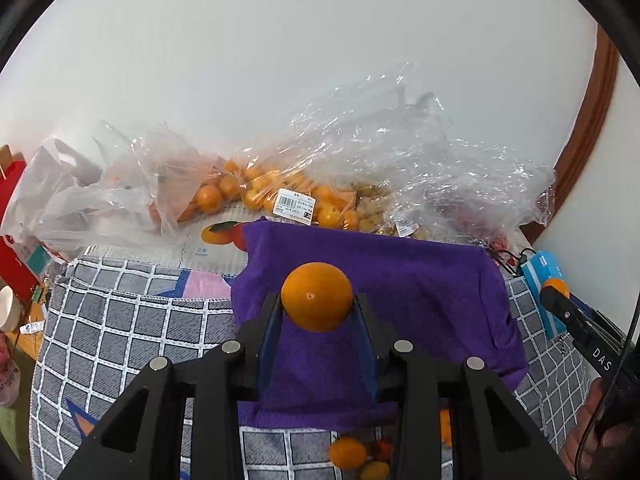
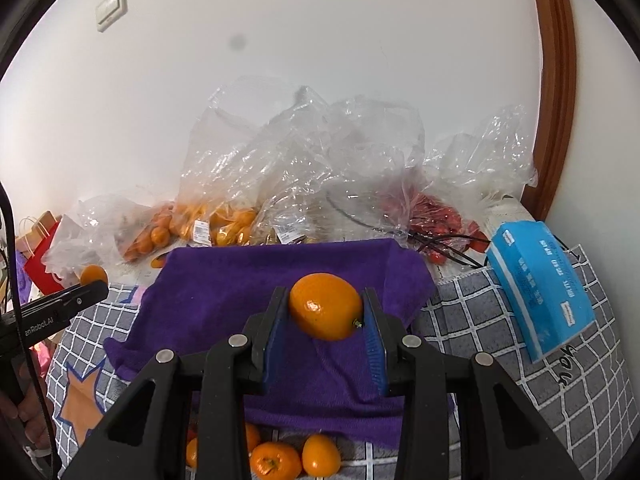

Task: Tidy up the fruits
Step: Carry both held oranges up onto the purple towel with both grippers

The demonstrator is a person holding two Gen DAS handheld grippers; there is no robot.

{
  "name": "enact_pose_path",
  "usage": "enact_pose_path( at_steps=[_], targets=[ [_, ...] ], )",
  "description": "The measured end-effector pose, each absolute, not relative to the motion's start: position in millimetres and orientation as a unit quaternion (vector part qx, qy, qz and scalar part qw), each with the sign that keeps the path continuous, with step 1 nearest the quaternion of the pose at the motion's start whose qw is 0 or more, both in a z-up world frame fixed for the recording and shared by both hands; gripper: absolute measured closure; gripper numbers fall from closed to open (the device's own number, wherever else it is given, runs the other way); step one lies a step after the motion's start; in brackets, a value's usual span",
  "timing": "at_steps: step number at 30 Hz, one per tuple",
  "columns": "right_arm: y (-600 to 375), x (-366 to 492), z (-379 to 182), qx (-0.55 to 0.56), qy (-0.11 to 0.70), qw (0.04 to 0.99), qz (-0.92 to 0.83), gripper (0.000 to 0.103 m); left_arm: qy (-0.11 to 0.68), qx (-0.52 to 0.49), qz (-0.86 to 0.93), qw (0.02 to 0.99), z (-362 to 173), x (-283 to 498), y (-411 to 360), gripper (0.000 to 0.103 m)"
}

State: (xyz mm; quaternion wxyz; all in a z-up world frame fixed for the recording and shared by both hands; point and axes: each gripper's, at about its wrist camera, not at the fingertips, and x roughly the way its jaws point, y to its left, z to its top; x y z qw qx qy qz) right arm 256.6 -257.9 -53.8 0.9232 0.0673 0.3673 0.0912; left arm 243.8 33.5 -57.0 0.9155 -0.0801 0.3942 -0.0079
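White wall behind a grey checked cloth (image 1: 132, 320) with a purple towel (image 1: 420, 288) and bags of fruit (image 1: 280, 192).

Left wrist view: the left gripper (image 1: 318, 304), narrowly parted, clamps a round orange (image 1: 316, 296) over the towel.

Right wrist view: the right gripper (image 2: 325, 308) likewise pinches an oval orange (image 2: 326, 306). Both seem mid-carry; next, probably setting each down among its like.

Two wrist fisheyes, each close behind its own fingers, angled down toward the wall. Shared: purple cloth (image 1: 420, 280) (image 2: 240, 280) at frame centre, checked cover (image 1: 132, 320) (image 2: 520, 340), fruit bags (image 1: 280, 188) (image 2: 224, 224) behind.
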Motion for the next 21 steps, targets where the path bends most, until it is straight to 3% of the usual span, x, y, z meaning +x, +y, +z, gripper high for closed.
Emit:
enact_pose_path(
  at_steps=[21],
  targets=[
    [-255, 292, -115, 0.073, 0.416, 0.902, 0.086, 0.067, 0.437, -0.070, -0.013, 0.897, -112, 278, 18, 0.069]
  ],
)
